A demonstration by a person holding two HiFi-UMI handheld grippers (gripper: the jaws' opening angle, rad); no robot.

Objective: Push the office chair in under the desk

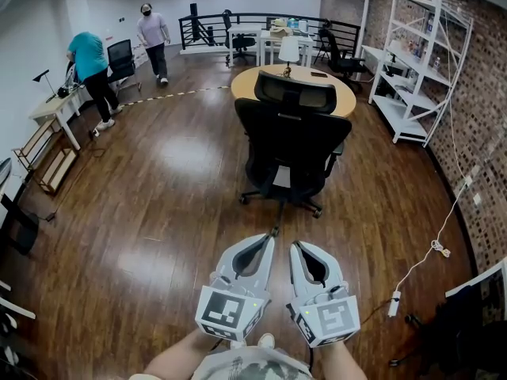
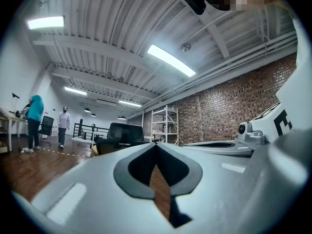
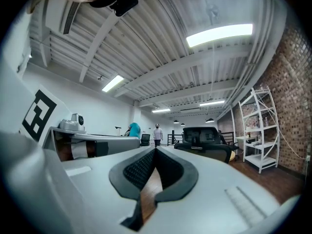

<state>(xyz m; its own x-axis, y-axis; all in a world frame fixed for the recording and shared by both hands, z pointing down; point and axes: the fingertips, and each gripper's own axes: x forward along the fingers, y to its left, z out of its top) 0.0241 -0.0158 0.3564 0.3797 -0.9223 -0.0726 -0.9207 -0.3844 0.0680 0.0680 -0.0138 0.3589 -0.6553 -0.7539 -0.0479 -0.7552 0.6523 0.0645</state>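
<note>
**Chair** [image 1: 289, 145]: centre of head view, back turned to the camera. Stands just in front of the desk [image 1: 247, 81], seat not yet under the top; push judged not begun. Black mesh back with headrest, armrests, star base on castors. Likely to roll readily on a smooth floor.

**Desk:** upper centre, behind the chair. Round tan wooden top, carrying a small white lamp [image 1: 289, 50].

**Left gripper** [image 1: 268, 242]: lower centre, left of the pair. Jaws closed tip to tip, nothing between them, only floor showing through the gap behind the pads. Held low, pointed at the chair and well apart from it. Closed presumably to serve as a blunt pusher rather than a clamp. Pale grey moulded shell, dark pads, marker cube at the rear.

**Right gripper** [image 1: 295, 248]: lower centre, just beside the left. Jaws likewise pressed together and empty. Same shell, with textured dark pads.

**Floor** [image 1: 174, 212]: dark glossy wood planks, reflecting the ceiling lights.

**Shelf** [image 1: 420, 62]: upper right, white metal frame against the brick wall [image 1: 475, 101].
</note>
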